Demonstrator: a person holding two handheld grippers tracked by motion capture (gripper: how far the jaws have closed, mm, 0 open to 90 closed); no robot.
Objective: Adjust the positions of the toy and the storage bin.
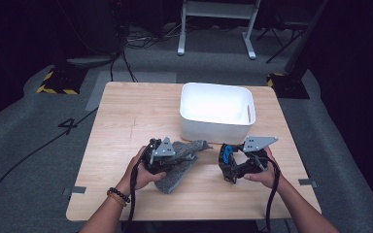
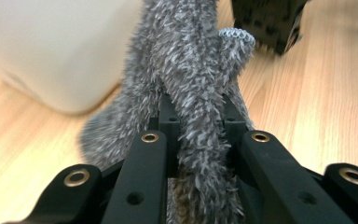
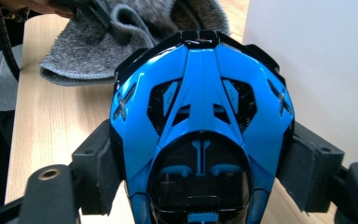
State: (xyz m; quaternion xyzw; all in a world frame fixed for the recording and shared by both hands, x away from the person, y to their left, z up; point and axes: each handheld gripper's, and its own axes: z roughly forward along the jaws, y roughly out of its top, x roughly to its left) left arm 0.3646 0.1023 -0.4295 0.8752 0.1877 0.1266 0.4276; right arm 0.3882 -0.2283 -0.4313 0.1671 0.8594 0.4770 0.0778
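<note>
Over at the left, the left gripper point(image 1: 171, 158) has its jaws clamped tight on a fuzzy grey sock point(image 2: 191, 93), a fold of shaggy pile pinched between them; the rest drapes on the wooden table point(image 1: 126, 126) just in front of the white plastic bin point(image 1: 217, 112). To its right, the right gripper point(image 1: 229, 162) squeezes a glossy blue-and-black toy car point(image 3: 200, 126) by its flanks, foam-padded jaws spread wide, hand held low above the tabletop.
</note>
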